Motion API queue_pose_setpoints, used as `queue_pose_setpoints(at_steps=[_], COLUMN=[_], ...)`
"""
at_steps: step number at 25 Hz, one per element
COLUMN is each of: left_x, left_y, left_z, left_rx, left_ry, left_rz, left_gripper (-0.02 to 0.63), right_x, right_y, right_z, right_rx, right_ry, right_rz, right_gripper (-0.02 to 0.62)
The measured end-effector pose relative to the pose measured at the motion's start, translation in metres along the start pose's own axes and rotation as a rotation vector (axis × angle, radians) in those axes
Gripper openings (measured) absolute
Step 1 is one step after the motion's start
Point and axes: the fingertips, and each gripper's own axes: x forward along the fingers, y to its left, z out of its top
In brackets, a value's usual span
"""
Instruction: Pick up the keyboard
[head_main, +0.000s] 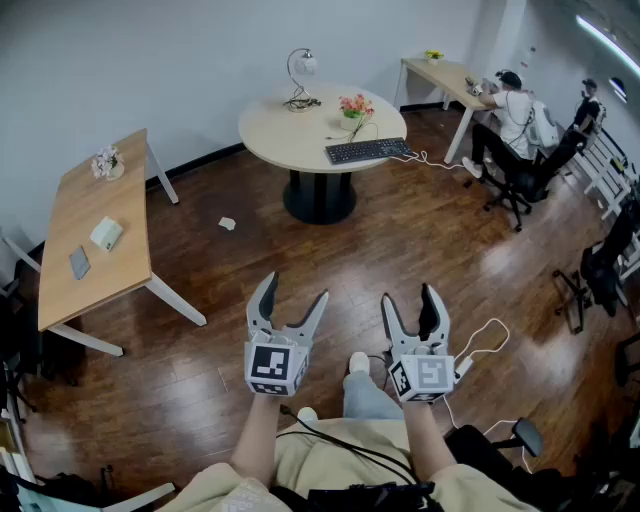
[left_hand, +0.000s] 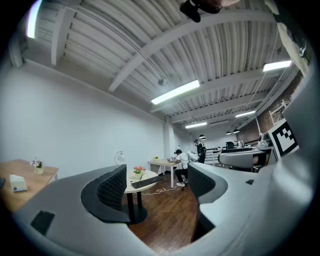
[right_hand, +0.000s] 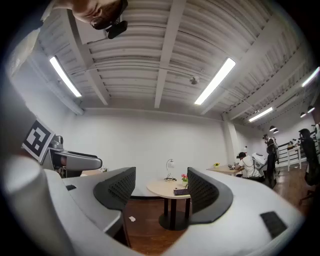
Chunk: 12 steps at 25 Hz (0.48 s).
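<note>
A black keyboard (head_main: 368, 151) lies on the right side of a round beige table (head_main: 300, 125) far across the room, with its cable trailing off the edge. It shows small between the jaws in the left gripper view (left_hand: 146, 182) and in the right gripper view (right_hand: 180, 192). My left gripper (head_main: 293, 293) and right gripper (head_main: 411, 296) hang side by side in front of my body, level and aimed at the table, well short of it. Both stand open with nothing between their jaws.
On the round table also stand a lamp (head_main: 300, 75) and a pot of flowers (head_main: 355, 105). A long wooden table (head_main: 95, 230) stands at the left. People sit at a desk (head_main: 450, 75) at the back right beside office chairs (head_main: 525, 175). A paper scrap (head_main: 227, 223) and a white cable (head_main: 485, 335) lie on the floor.
</note>
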Motion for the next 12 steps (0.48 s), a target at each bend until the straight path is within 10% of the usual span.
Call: queue_pose_setpoints(at_steps=[12], left_x=[0.202], left_y=[-0.032], left_z=[0.014], left_rx=[0.041], left_ry=[-0.020], left_rz=[0.033], left_gripper=[0.364], right_x=[0.137], right_y=[-0.153], right_z=[0.024], right_rx=[0.054], right_ry=[-0.127], right_rz=[0.078], right_gripper=[0.334])
